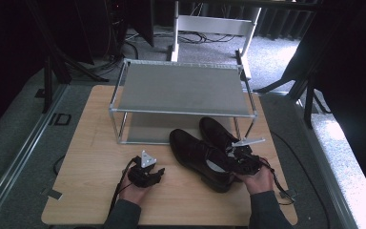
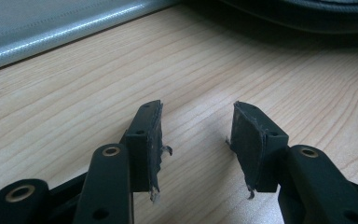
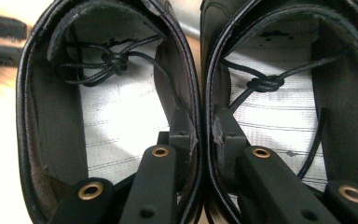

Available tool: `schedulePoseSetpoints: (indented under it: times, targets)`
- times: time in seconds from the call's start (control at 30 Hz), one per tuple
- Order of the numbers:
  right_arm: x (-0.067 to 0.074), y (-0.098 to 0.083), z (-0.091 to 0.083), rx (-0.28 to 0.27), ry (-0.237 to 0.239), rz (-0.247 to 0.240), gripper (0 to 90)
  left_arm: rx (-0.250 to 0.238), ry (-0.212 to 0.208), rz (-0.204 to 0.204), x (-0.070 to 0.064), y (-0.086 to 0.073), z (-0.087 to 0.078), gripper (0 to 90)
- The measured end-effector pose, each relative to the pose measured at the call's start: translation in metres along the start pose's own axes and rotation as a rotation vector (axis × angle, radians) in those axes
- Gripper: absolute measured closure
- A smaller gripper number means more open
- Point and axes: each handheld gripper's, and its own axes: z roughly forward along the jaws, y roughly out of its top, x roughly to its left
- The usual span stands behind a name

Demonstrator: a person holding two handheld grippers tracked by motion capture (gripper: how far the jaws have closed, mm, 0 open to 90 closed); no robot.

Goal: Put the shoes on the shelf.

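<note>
Two shoes [image 1: 205,155], toes hidden.

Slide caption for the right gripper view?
Right hand-held gripper pinches the two black shoes' adjoining inner walls together, one jaw inside each.

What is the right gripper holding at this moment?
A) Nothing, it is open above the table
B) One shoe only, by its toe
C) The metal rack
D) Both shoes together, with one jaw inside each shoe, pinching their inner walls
D: in the right gripper view, the right gripper has one jaw inside the left shoe and one inside the right shoe, pressing their adjoining walls together.
</note>
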Motion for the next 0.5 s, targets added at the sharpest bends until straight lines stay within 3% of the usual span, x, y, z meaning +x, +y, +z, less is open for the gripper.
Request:
schedulePoseSetpoints:
  times: [0.5]
  targets:
    - [0.003, 0.02, 0.01, -0.035, 0.006, 0.013, 80.7, 0.001, 0.001, -0.001, 0.0, 0.0, 0.0, 53.7]
